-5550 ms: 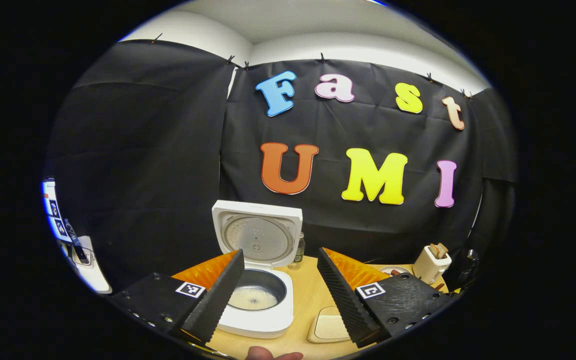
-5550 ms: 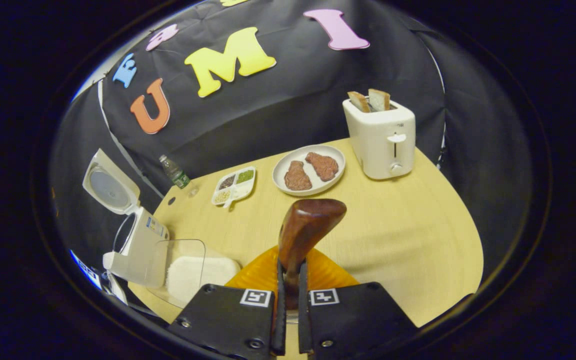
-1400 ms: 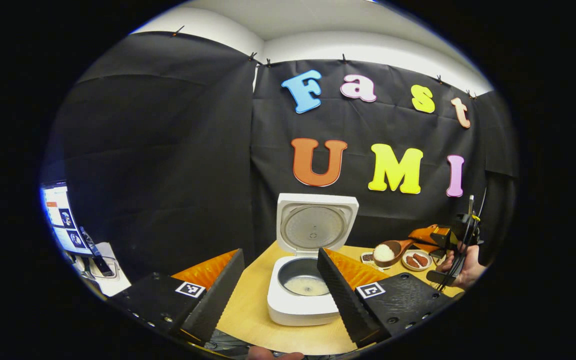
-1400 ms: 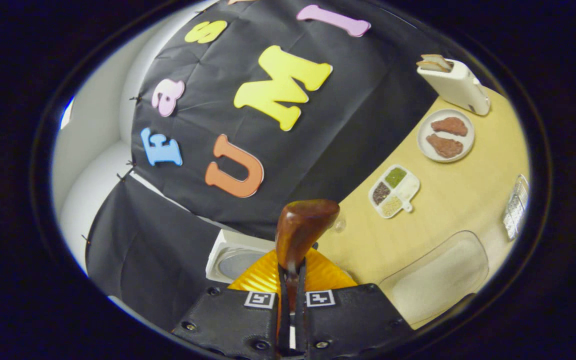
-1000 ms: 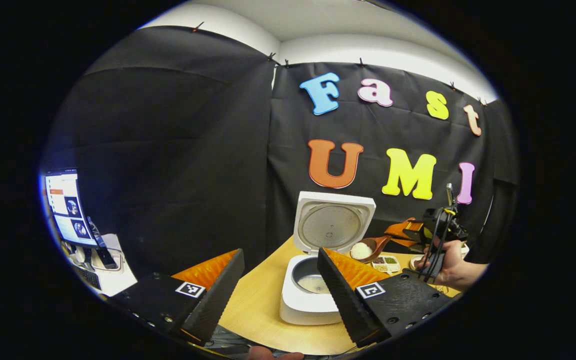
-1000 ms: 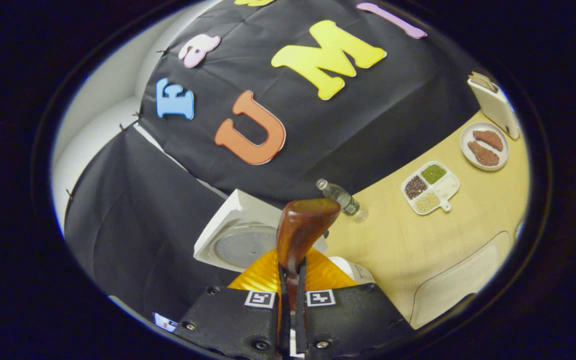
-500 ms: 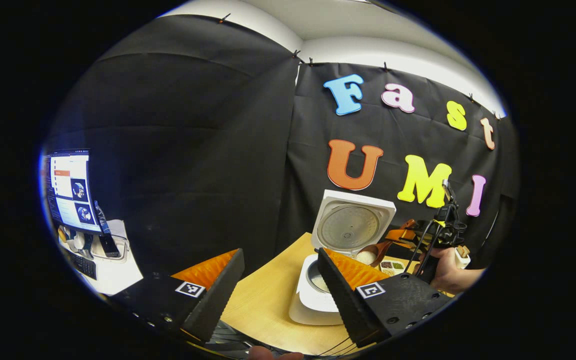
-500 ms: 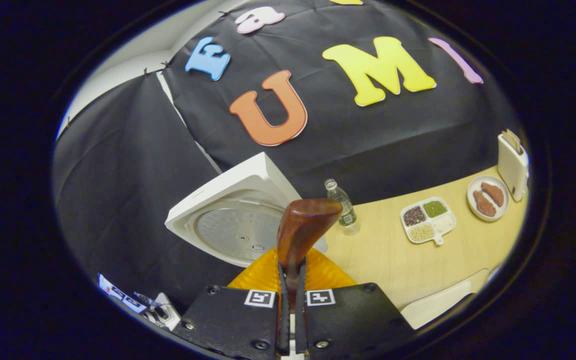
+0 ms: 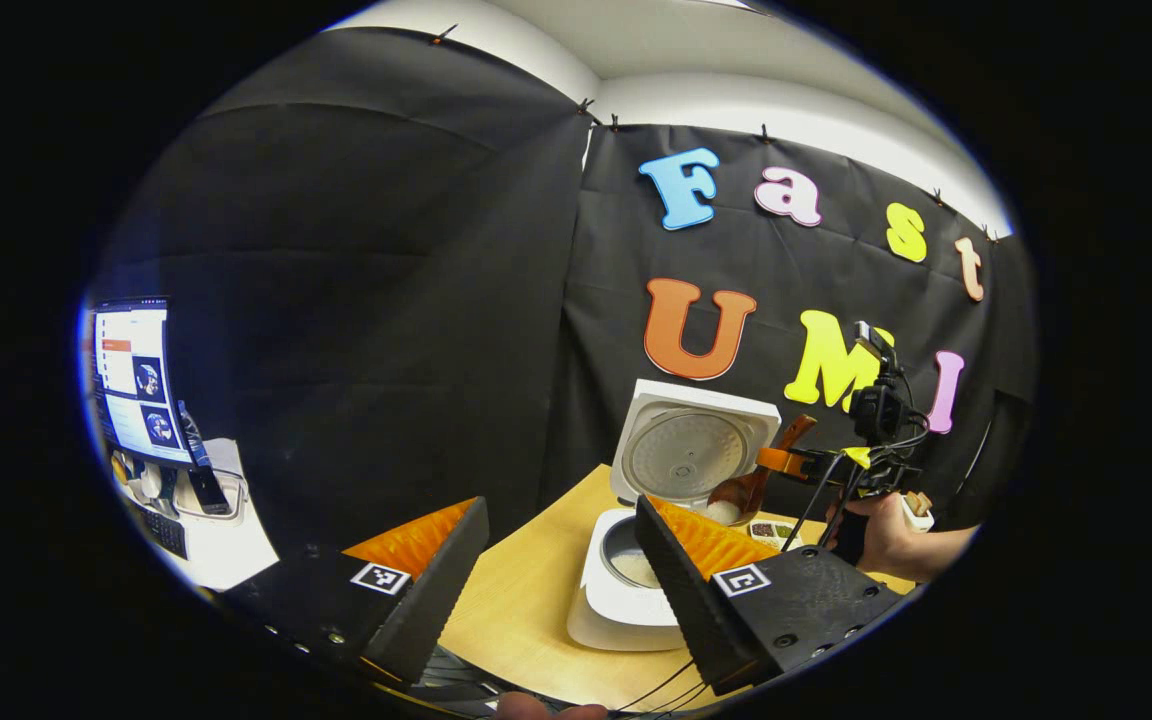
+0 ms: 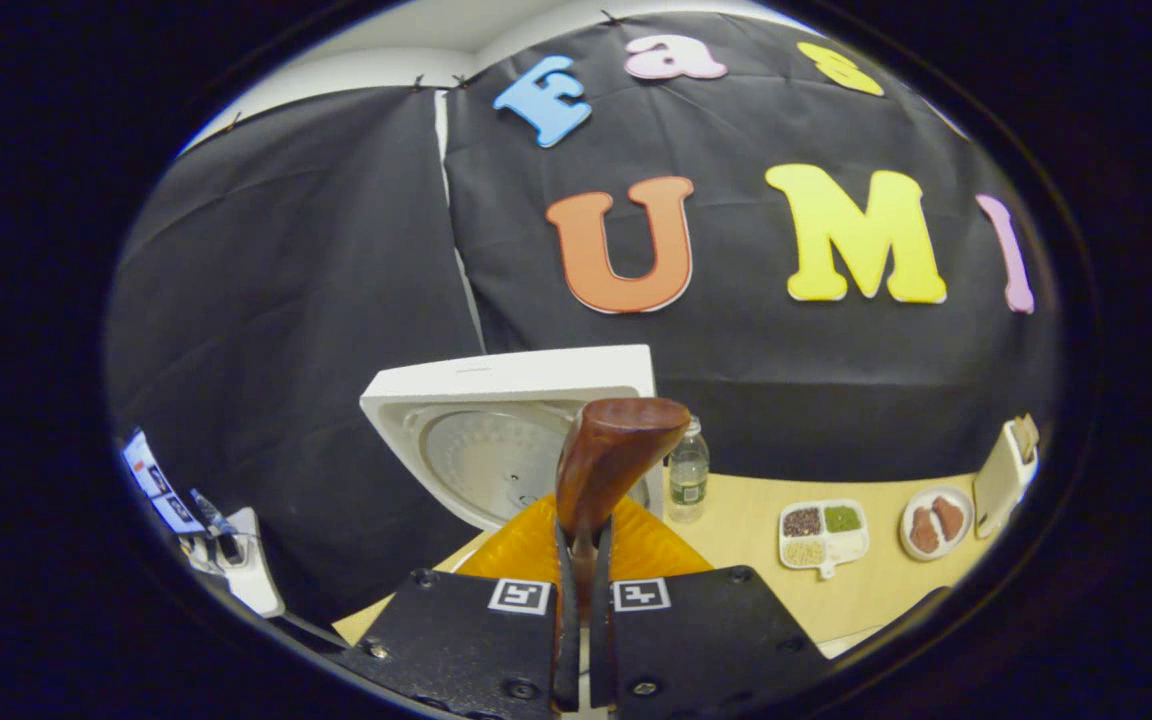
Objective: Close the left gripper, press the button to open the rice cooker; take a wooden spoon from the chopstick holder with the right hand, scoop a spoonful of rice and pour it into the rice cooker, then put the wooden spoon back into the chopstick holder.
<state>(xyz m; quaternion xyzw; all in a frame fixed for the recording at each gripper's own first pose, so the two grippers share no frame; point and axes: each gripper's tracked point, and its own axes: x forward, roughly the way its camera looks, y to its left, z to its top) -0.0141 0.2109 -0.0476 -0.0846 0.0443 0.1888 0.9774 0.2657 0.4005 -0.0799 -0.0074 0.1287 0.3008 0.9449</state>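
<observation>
— Right gripper (image 10: 581,600) has its two fingers pressed together on the handle of the wooden spoon (image 10: 611,455), yes? I see almost no gap between them.

— Yes, the handle is clamped between them. In the left gripper view the spoon hangs tilted, bowl down, above the far edge of the rice cooker (image 9: 626,590), and there is white rice (image 9: 723,512) at the low end of the bowl.

— And the left gripper (image 9: 561,570)?

— Its fingers stand wide apart and hold nothing. It hangs in front of the cooker, touching nothing.

— Which step is this, in your opinion?

— The lid (image 9: 693,450) stands upright and open, so the button part looks finished. I judge this is the pouring step: the spoon is tipped over the inner pot (image 9: 629,560), where some rice already lies on the bottom. I cannot tell whether grains are falling at this moment.

— What does the next move need?

— I think a little more tilt, with the bowl kept over the pot opening and not over the white rim, so no rice lands on the table (image 9: 516,620). After that the spoon must go back into the chopstick holder, so the grip should stay firm until then.

— Any risk?

— The spoon is near the open lid; a knock there could spill the rice.
</observation>
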